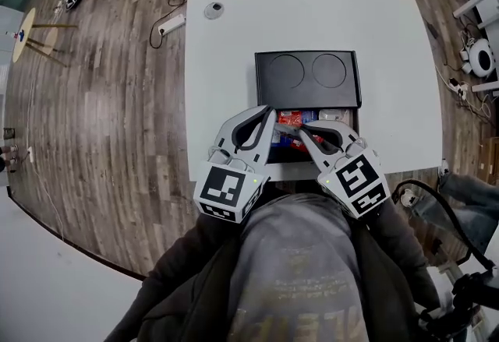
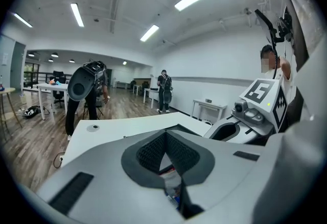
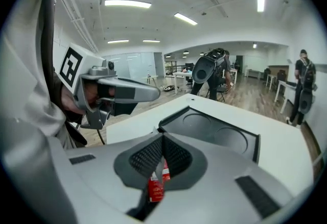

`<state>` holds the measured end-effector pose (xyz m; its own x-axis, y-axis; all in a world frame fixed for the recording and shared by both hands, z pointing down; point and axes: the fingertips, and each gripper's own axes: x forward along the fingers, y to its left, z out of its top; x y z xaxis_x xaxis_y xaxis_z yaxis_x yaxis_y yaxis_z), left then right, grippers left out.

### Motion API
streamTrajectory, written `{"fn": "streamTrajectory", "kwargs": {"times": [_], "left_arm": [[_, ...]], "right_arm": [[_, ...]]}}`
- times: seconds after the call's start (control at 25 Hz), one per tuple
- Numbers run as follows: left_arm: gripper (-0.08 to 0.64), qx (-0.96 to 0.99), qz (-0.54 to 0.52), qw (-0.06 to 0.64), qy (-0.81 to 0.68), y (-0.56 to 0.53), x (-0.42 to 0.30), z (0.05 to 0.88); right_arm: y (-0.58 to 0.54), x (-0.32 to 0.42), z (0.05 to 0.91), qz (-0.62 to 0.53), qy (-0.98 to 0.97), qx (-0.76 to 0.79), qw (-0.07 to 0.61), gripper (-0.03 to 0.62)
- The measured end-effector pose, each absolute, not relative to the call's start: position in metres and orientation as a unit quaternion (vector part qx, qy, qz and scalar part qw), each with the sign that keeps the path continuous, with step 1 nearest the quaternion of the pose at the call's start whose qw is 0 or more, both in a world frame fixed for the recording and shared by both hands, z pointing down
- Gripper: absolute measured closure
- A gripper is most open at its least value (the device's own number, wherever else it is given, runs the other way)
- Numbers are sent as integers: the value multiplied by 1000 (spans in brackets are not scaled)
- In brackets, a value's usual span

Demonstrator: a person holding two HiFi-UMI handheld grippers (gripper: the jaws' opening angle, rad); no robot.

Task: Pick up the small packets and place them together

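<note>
A black box (image 1: 308,77) lies on the white table (image 1: 226,60), its lid with two round hollows folded back. Its near compartment holds small packets: red (image 1: 290,117), blue (image 1: 309,115) and white (image 1: 335,115). Both grippers hover over that compartment, tips almost meeting. My right gripper (image 3: 163,139) is shut on a red packet (image 3: 156,184) that hangs from its pads. My left gripper (image 2: 164,133) is shut too, and a silvery packet with blue print (image 2: 171,186) seems pinched between its jaws. In the head view the left gripper (image 1: 271,128) sits left of the right gripper (image 1: 302,130).
A small round grey object (image 1: 214,10) lies at the table's far left corner. A power strip (image 1: 171,23) and cables are on the wooden floor beyond. A person (image 2: 84,95) stands past the far edge, another person (image 2: 164,90) further off. More tables line the room.
</note>
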<state>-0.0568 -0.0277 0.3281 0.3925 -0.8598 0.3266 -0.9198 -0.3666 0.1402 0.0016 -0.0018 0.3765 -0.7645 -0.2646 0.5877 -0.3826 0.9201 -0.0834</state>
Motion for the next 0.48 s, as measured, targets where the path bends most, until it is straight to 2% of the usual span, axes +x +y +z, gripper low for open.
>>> {"fn": "streamTrajectory", "kwargs": {"times": [0.48], "left_arm": [[558, 795, 69, 115, -592, -35, -87, 297]], "right_arm": [[-39, -24, 310, 76, -959, 160, 222, 588]]}}
